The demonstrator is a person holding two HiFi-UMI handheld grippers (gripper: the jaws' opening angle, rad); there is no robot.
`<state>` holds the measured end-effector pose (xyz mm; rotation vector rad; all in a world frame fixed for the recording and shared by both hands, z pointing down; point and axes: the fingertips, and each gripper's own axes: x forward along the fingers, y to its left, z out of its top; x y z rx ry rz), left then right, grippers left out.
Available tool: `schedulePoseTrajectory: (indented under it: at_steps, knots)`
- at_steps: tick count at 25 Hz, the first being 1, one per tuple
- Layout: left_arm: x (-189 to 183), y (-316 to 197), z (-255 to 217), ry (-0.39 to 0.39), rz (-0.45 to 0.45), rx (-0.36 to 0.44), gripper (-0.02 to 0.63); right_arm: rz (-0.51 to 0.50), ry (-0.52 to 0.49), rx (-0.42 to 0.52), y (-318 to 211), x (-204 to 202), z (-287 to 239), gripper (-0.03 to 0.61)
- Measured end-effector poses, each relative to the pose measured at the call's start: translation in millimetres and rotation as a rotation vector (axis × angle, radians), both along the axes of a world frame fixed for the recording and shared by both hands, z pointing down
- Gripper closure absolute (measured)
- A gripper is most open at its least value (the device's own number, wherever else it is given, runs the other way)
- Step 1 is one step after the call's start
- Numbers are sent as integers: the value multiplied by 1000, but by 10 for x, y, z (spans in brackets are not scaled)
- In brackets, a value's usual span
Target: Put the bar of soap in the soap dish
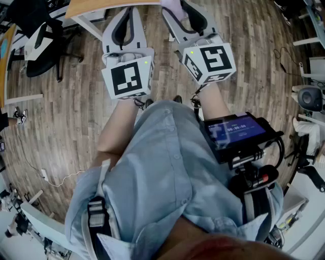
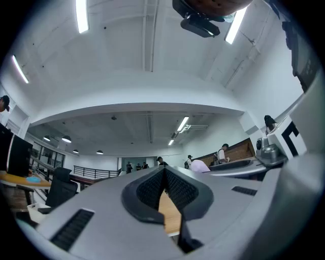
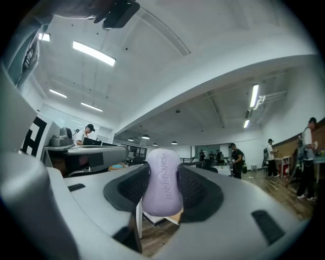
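A lilac bar of soap (image 3: 162, 183) stands on end between the dark pads of my right gripper (image 3: 163, 189), which is shut on it. In the head view the right gripper (image 1: 184, 11) is held out level over the wooden floor, and the pale soap (image 1: 173, 6) shows at its tip. My left gripper (image 1: 126, 12) is beside it, tilted slightly upward. Its jaws (image 2: 163, 172) meet at the tips with nothing between them. No soap dish is in any view.
A wooden table edge (image 1: 96, 6) lies just beyond both grippers at the top. A black office chair (image 1: 43, 43) stands to the left. A screen device (image 1: 238, 132) hangs at the person's waist. Several people stand far off across the office (image 3: 236, 160).
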<state>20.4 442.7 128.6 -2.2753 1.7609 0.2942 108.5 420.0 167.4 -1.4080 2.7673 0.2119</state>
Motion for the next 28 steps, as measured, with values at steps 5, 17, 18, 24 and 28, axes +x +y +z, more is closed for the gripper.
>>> schedulePoseTrajectory:
  at_steps: [5,17,18,24,28]
  knots:
    - [-3,-3,-21,-4,-7,15,607,3,1,6,-6,13,-13,387]
    - [76,6,29,10,9,-11,607,-18,-37,-7,40,78,39,388]
    - [100,3,37,6,13,-14,607,-19,-37,-6,50,97,32,388]
    - [392,-51,52,1,21,-22,607,-33,-49,-3,51,380,8,388]
    - [619,-125,48,0,14,-28,607,-41,-50,-8,-26,608,18,388]
